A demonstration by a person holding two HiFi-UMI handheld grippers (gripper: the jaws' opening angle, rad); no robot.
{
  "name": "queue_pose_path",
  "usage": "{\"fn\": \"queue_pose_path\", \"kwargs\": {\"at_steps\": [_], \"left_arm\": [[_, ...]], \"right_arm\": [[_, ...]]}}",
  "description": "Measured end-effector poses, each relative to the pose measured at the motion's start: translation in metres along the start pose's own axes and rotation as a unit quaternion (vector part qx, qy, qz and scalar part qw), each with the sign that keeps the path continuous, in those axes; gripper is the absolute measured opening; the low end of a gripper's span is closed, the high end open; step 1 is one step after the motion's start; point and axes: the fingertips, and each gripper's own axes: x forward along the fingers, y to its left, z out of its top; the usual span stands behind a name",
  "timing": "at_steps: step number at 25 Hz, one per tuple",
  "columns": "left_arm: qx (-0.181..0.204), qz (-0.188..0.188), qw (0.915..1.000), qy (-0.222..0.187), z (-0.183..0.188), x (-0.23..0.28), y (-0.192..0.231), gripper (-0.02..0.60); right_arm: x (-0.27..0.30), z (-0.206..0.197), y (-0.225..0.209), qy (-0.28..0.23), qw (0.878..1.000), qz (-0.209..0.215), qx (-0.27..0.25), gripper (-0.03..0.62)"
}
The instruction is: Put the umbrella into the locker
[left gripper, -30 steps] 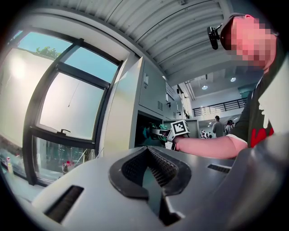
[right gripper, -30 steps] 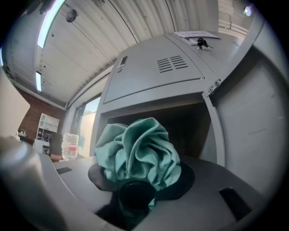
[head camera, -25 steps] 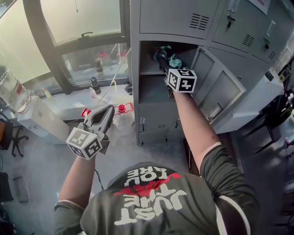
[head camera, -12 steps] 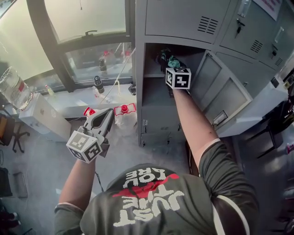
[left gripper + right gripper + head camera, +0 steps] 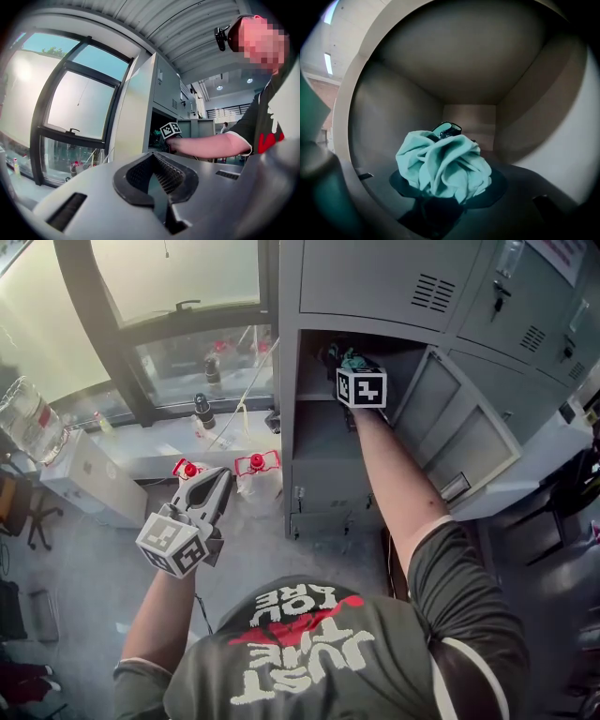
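The umbrella [image 5: 352, 360], a folded one with bunched teal fabric, lies inside the open upper compartment of the grey locker [image 5: 314, 432]. In the right gripper view the umbrella [image 5: 445, 164] rests on the compartment floor between my jaws. My right gripper [image 5: 349, 367] reaches into that compartment; its jaws have just been opening and stand loosely around the fabric with dark gaps at both sides. My left gripper [image 5: 221, 474] hangs low in front of the window, shut and holding nothing; in its own view my left gripper [image 5: 151, 157] has its pads meeting at the tip.
The locker door [image 5: 455, 432] swings out to the right of my right arm. Clear jugs with red caps [image 5: 255, 470] stand on the floor by the locker's foot. A white box [image 5: 84, 479] and small bottles [image 5: 201, 411] sit below the window [image 5: 169, 287].
My right gripper has pushed further into the compartment with the umbrella, which now sits lower inside. The left gripper has stayed in place.
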Motion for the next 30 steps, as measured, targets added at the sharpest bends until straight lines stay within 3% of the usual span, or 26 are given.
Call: {"fn": "queue_pose_path", "kwargs": {"at_steps": [11, 15, 23, 30], "left_arm": [[-0.006, -0.005, 0.9999, 0.006, -0.008, 0.003, -0.005, 0.008], [-0.005, -0.006, 0.9999, 0.006, -0.005, 0.006, -0.005, 0.008], [0.044, -0.041, 0.9981, 0.016, 0.015, 0.055, -0.021, 0.008], [0.045, -0.059, 0.9969, 0.025, 0.013, 0.088, -0.025, 0.008]], "right_arm": [[0.002, -0.005, 0.009, -0.003, 0.999, 0.017, -0.037, 0.282], [0.002, -0.004, 0.009, -0.002, 0.999, 0.019, -0.027, 0.291], [0.002, -0.002, 0.005, 0.006, 1.000, 0.016, 0.001, 0.291], [0.012, 0.002, 0.002, 0.005, 1.000, 0.021, -0.007, 0.291]]}}
